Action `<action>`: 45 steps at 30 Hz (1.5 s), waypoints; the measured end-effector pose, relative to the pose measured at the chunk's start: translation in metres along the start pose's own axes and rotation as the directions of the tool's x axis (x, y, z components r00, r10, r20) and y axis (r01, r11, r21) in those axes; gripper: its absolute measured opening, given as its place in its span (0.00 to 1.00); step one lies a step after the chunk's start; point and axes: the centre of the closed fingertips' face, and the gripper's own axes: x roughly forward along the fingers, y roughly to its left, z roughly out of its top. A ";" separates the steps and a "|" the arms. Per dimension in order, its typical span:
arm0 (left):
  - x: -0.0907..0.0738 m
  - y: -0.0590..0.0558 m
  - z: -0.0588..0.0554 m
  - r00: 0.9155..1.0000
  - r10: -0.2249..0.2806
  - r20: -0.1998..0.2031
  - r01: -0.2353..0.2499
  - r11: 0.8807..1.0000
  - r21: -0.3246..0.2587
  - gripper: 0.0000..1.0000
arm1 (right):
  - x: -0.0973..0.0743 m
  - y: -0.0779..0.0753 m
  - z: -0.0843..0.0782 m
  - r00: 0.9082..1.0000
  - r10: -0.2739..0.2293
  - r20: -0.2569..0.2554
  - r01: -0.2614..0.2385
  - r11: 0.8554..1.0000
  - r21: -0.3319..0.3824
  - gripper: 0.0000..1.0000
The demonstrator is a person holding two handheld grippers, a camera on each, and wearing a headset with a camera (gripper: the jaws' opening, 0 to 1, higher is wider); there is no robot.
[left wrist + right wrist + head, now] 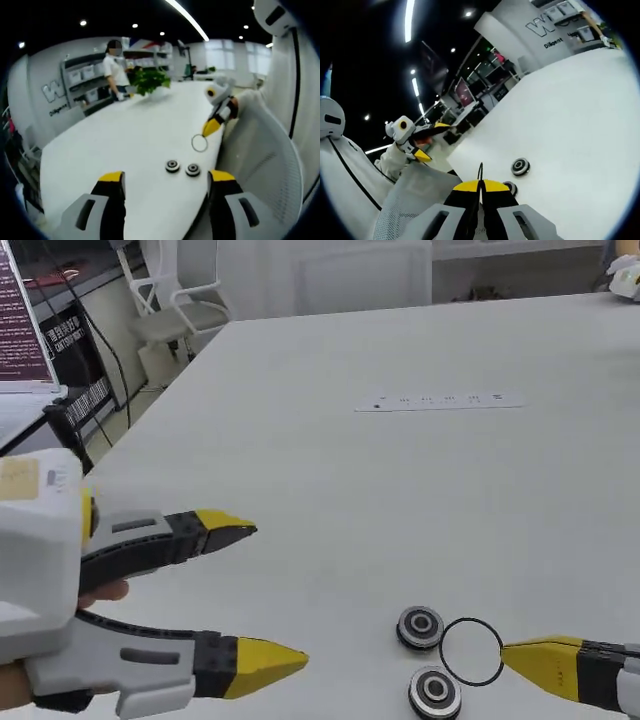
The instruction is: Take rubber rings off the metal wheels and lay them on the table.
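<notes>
Two metal wheels (420,627) (435,692) lie flat on the white table (400,490) near its front edge. A thin black rubber ring (470,650) hangs at the tip of my right gripper (515,653), which is shut on it, just right of the wheels. In the right gripper view the ring (480,172) shows edge-on between the closed jaws, with the wheels (520,166) (510,187) beyond. My left gripper (265,595) stands open and holds nothing, well left of the wheels. In the left gripper view the wheels (172,166) (192,170), the ring (199,143) and the right gripper (206,134) lie ahead.
A white socket strip (440,401) is set into the table farther back. White chairs (180,300) stand beyond the far left corner. A person (116,70) stands at the far end beside a green plant (150,80).
</notes>
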 end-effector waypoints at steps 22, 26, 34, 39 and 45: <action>-0.013 -0.004 -0.051 1.000 -0.020 0.013 0.021 0.988 -0.150 0.70 | -0.012 0.034 0.032 0.996 -0.072 0.052 0.076 0.994 -0.081 0.00; -0.010 -0.008 -0.055 0.999 -0.038 0.006 0.039 0.989 -0.145 0.69 | -0.010 0.039 0.037 0.995 -0.073 0.065 0.078 0.994 -0.083 0.00; -0.008 -0.011 -0.056 0.999 -0.045 0.015 0.047 0.990 -0.134 0.70 | 0.003 0.048 0.034 0.998 -0.059 0.031 0.062 0.992 -0.105 0.00; -0.007 -0.012 -0.057 0.999 -0.043 0.008 0.044 0.991 -0.123 0.70 | 0.012 0.050 0.028 0.998 -0.059 -0.013 0.058 0.991 -0.121 0.00; -0.006 -0.013 -0.058 0.999 -0.037 0.000 0.037 0.994 -0.106 0.72 | 0.022 0.056 0.025 0.997 -0.051 -0.053 0.043 0.989 -0.142 0.00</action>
